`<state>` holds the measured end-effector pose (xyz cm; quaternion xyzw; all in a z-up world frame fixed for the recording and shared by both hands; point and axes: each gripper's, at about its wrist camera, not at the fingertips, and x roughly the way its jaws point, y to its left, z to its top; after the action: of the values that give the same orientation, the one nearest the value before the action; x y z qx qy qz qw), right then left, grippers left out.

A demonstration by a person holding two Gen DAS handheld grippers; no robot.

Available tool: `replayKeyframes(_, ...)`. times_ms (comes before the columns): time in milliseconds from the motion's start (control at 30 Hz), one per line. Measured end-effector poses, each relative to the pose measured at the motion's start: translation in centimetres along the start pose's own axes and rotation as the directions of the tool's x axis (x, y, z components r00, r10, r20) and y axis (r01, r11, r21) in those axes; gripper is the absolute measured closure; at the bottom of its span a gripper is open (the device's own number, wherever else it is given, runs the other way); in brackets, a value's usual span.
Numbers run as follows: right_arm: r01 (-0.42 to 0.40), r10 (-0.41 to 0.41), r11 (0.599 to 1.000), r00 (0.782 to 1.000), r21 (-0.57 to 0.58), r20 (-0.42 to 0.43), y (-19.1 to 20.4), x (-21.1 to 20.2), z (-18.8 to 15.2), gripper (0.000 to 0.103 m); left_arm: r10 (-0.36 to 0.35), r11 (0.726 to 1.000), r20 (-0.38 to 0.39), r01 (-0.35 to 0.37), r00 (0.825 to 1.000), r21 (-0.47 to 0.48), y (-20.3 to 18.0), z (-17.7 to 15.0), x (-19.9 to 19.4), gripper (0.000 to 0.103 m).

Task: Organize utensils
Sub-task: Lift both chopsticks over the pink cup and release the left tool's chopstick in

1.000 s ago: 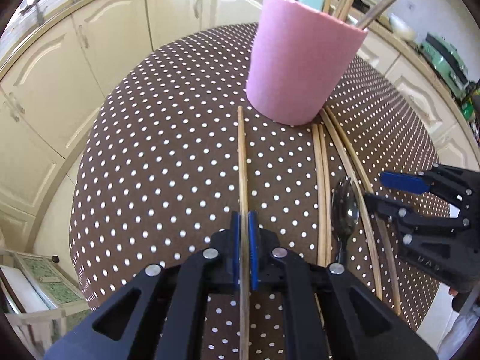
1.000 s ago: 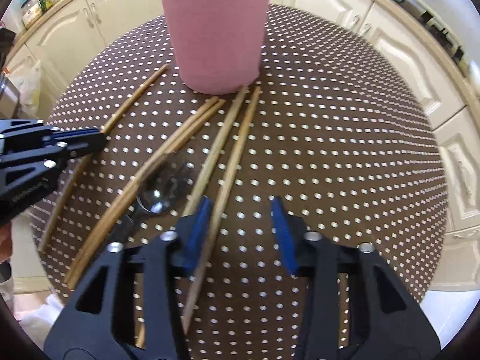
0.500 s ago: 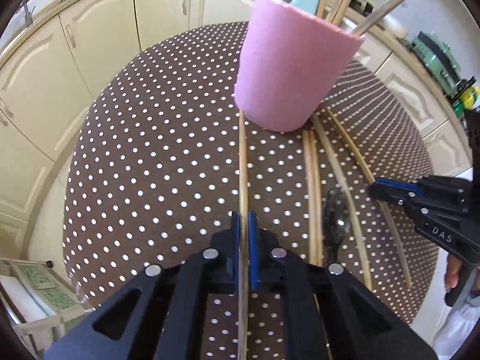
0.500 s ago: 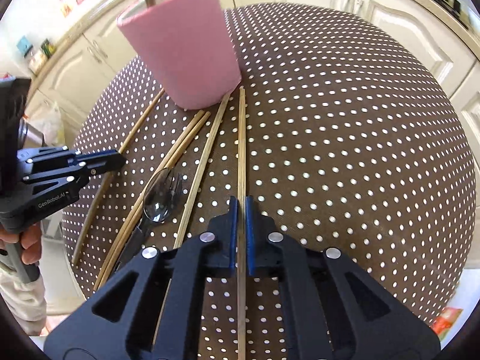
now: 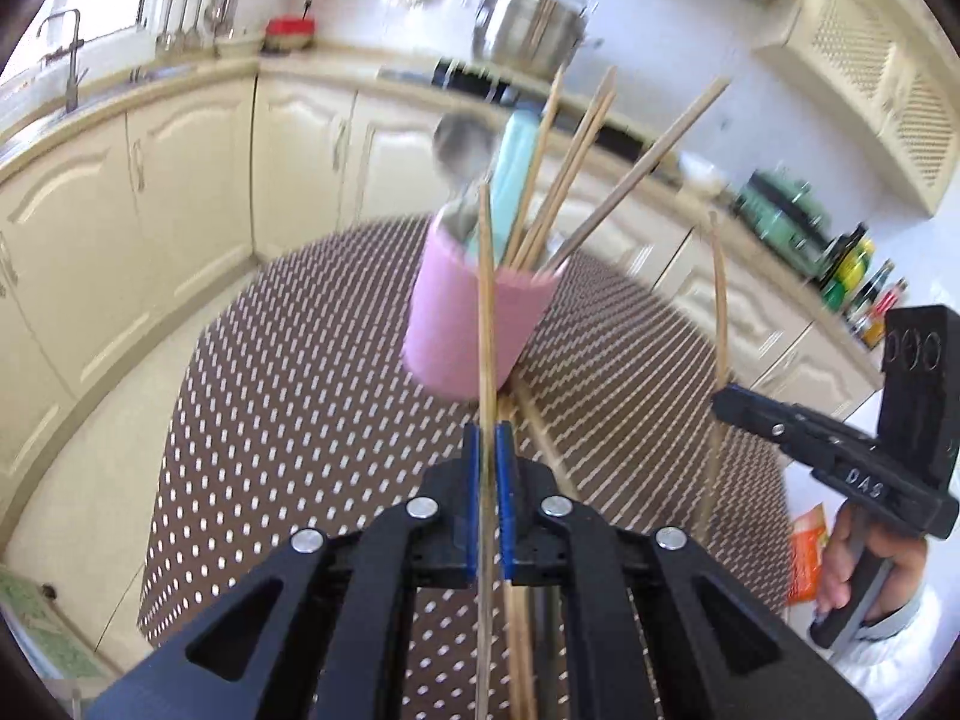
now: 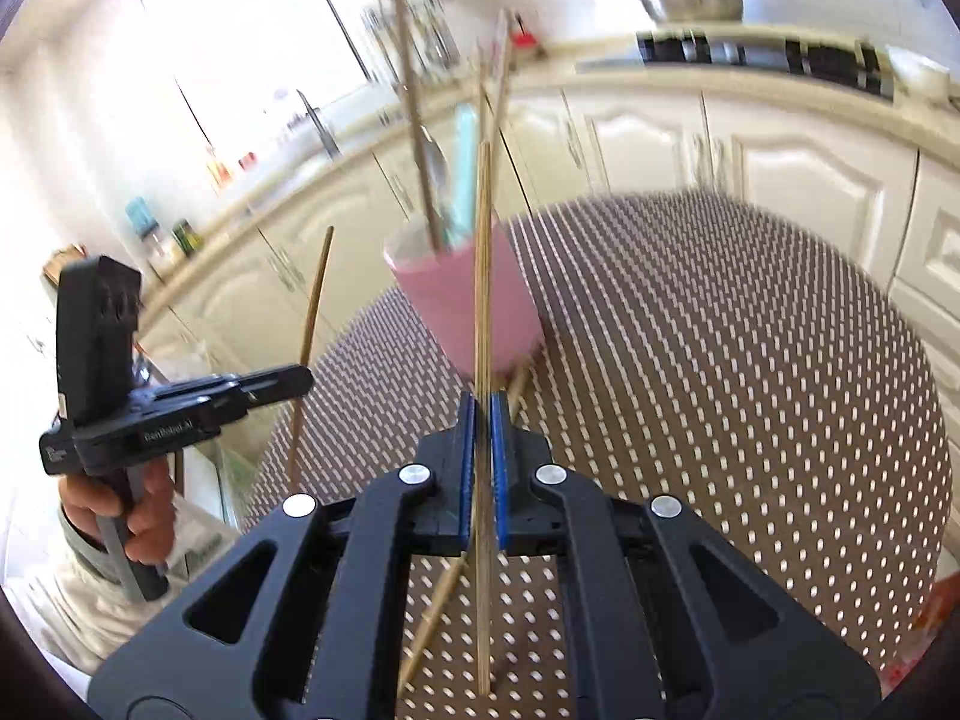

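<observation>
A pink cup stands on the brown dotted table and holds several chopsticks, a spoon and a teal handle. It also shows in the right wrist view. My left gripper is shut on a wooden chopstick, lifted and pointing up towards the cup. My right gripper is shut on another chopstick, also raised. Each gripper shows in the other's view, the right and the left, with its chopstick upright. More chopsticks lie on the table by the cup.
Cream kitchen cabinets curve around the table. A steel pot and a stove stand at the back, bottles on the right counter. An orange packet lies beyond the table's right edge.
Both grippers have lifted their chopsticks off the table and tilted up, so the chopsticks now stand raised before the cup. A second ago the right gripper was open; it closed on its chopstick.
</observation>
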<state>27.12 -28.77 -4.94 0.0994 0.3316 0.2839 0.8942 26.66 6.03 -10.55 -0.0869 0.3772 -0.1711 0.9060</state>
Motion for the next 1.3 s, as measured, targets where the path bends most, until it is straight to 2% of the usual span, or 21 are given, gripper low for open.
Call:
replayKeyframes(67, -0.028, 0.029, 1.000, 0.998, -0.013, 0.059, 0.7, -1.1, 0.6, 0.097, -0.008, 1.000, 0.057, 0.007, 0.998, 0.016, -1.2, 0.5, -0.9, 0.098)
replayKeyframes(167, -0.040, 0.047, 0.998, 0.989, -0.050, 0.143, 3.8, -1.3, 1.9, 0.097, -0.006, 0.999, 0.141, 0.000, 0.990, 0.041, -2.6, 1.2, -2.1, 0.098)
replayKeyframes(300, -0.030, 0.058, 0.994, 0.963, -0.107, 0.265, 5.9, -2.6, 3.9, 0.097, -0.013, 0.998, 0.250, -0.003, 0.968, 0.063, -3.8, 2.8, -3.2, 0.098)
replayKeyframes(367, -0.010, 0.049, 0.992, 0.951, -0.130, 0.305, 7.3, -3.1, 4.6, 0.097, -0.008, 0.997, 0.311, -0.014, 0.950, 0.070, -4.5, 3.9, -3.8, 0.098)
replayKeyframes(467, 0.003, 0.051, 0.988, 0.935, -0.152, 0.351, 8.3, -2.4, 7.0, 0.097, -0.007, 0.996, 0.409, -0.029, 0.913, 0.083, -5.5, 5.9, -5.1, 0.098)
replayKeyframes(600, 0.037, 0.038, 0.983, 0.918, -0.180, 0.394, 9.0, -1.8, 9.4, 0.097, 0.012, 0.994, 0.496, -0.063, 0.868, 0.086, -6.5, 7.7, -5.7, 0.098)
replayKeyframes(633, 0.044, 0.033, 0.982, 0.916, -0.183, 0.399, 9.5, -2.1, 9.6, 0.097, 0.016, 0.994, 0.517, -0.068, 0.856, 0.083, -6.7, 8.1, -5.6, 0.098)
replayKeyframes(767, 0.061, 0.025, 0.981, 0.903, -0.187, 0.429, 9.7, -1.3, 10.6, 0.097, 0.028, 0.997, 0.615, -0.070, 0.788, 0.044, -6.4, 9.3, -5.6, 0.098)
replayKeyframes(867, 0.093, 0.004, 0.976, 0.894, -0.195, 0.447, 9.6, -0.6, 10.7, 0.097, 0.048, 0.997, 0.652, -0.078, 0.757, 0.018, -6.2, 10.0, -4.8, 0.098)
replayKeyframes(933, 0.102, -0.004, 0.975, 0.894, -0.195, 0.448, 9.8, -0.1, 10.7, 0.097, 0.058, 0.997, 0.651, -0.076, 0.757, 0.000, -5.9, 10.5, -3.7, 0.098)
replayKeyframes(1067, 0.120, -0.023, 0.972, 0.903, -0.201, 0.429, 9.7, 1.2, 10.3, 0.097, 0.065, 0.997, 0.613, -0.073, 0.787, -0.012, -4.9, 10.5, -1.5, 0.098)
replayKeyframes(1100, 0.122, -0.025, 0.972, 0.906, -0.202, 0.423, 9.7, 1.5, 10.2, 0.097, 0.062, 0.997, 0.596, -0.075, 0.801, -0.004, -4.9, 10.3, -0.8, 0.098)
replayKeyframes(1300, 0.130, -0.039, 0.969, 0.921, -0.210, 0.387, 9.6, 2.9, 9.4, 0.097, 0.066, 0.995, 0.544, -0.094, 0.837, 0.024, -4.2, 8.8, 1.2, 0.098)
